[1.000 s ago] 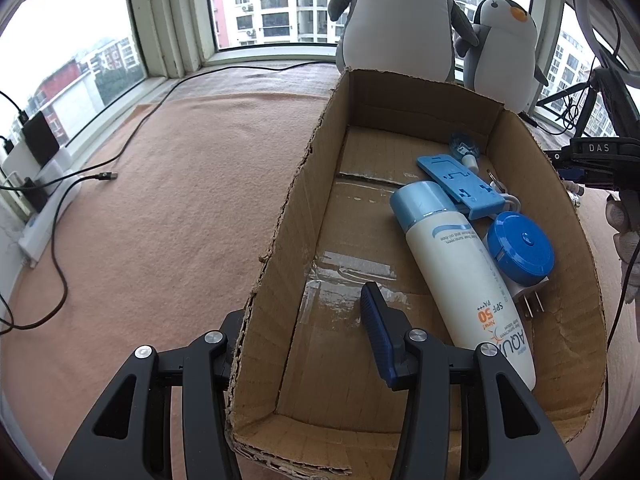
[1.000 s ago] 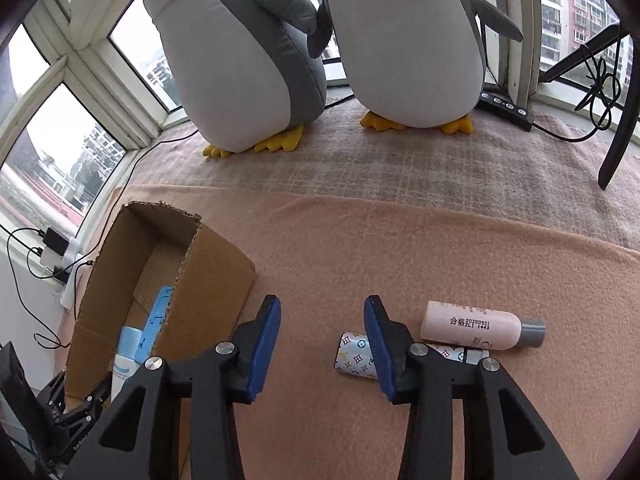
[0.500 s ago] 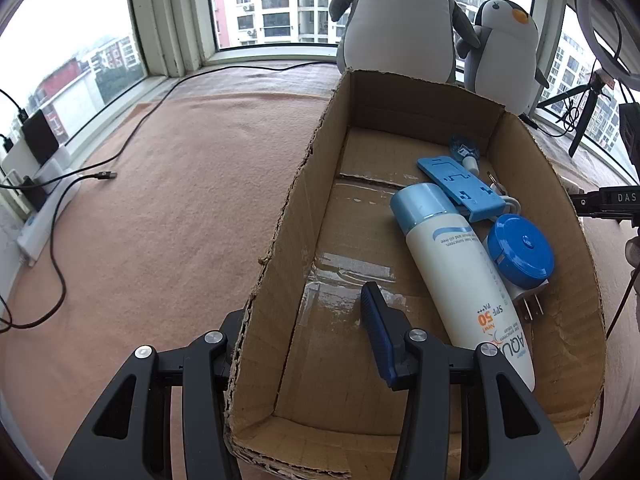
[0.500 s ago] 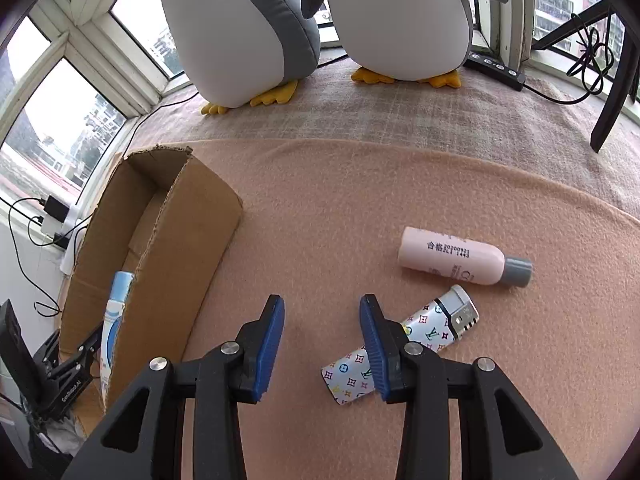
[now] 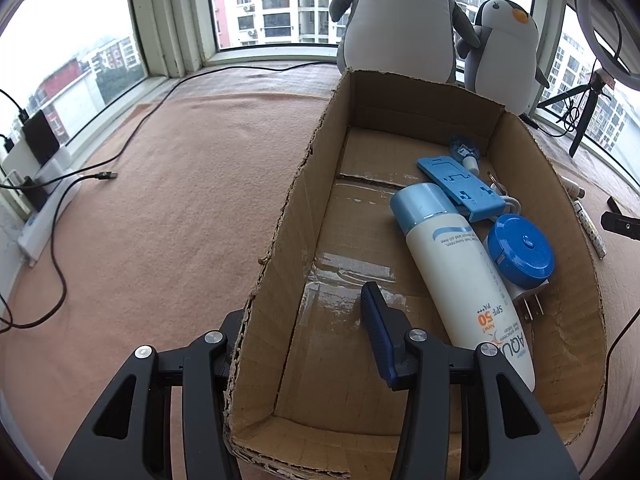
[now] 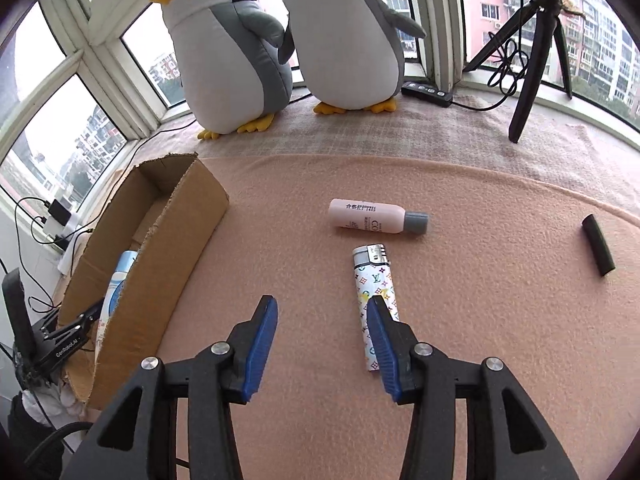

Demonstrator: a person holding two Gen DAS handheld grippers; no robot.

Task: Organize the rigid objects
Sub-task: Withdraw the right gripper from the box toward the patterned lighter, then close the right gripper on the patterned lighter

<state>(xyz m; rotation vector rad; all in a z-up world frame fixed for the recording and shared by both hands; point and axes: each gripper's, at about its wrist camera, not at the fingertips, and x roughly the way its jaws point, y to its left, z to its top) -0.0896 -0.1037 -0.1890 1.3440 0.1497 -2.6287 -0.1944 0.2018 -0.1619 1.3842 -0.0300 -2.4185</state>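
An open cardboard box (image 5: 280,240) holds a white sunscreen bottle (image 5: 460,272), a blue phone stand (image 5: 460,188), a round blue case (image 5: 520,250) and a white plug (image 5: 528,298). My left gripper (image 5: 302,308) is open and straddles the box's left wall, one finger inside and one outside. In the right wrist view a patterned lighter (image 6: 374,280) lies on the pink blanket, its lower part under the right finger of my open right gripper (image 6: 322,304). A pink bottle (image 6: 368,216) with a grey cap lies just beyond it. The box (image 6: 160,248) is to the left.
A short black stick (image 6: 598,246) lies far right on the blanket. Two plush penguins (image 6: 288,48) stand at the window, with a power strip (image 6: 428,92) and a tripod (image 6: 536,40) beside them. Cables (image 5: 60,184) trail along the left sill.
My right gripper has swung right, away from the box; the lighter now lies lengthwise by its right finger and the pink bottle sits farther ahead. The left gripper has not moved.
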